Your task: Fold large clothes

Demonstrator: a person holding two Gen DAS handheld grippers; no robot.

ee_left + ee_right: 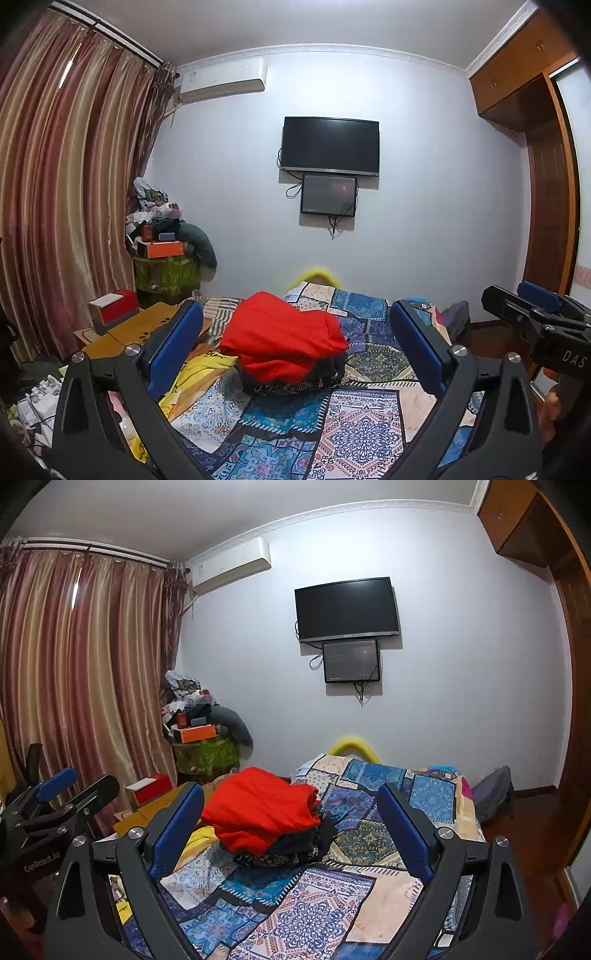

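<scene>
A folded red garment (284, 338) lies on top of a dark patterned garment (295, 384) in a small pile on the bed's patchwork cover (362, 424). The red garment also shows in the right wrist view (262, 808), on the dark one (288, 853). My left gripper (295, 347) is open and empty, held above the bed short of the pile. My right gripper (291, 823) is open and empty, also short of the pile; it shows at the right edge of the left wrist view (535, 314). The left gripper shows at the left edge of the right wrist view (55, 797).
A yellow cloth (195, 373) lies at the bed's left edge. A wooden side table (129, 328) with a red box (114, 306) stands left of the bed. A cluttered stand (166, 254) is by the curtains (62, 184). A TV (330, 146) hangs on the far wall; a wardrobe (546, 184) is right.
</scene>
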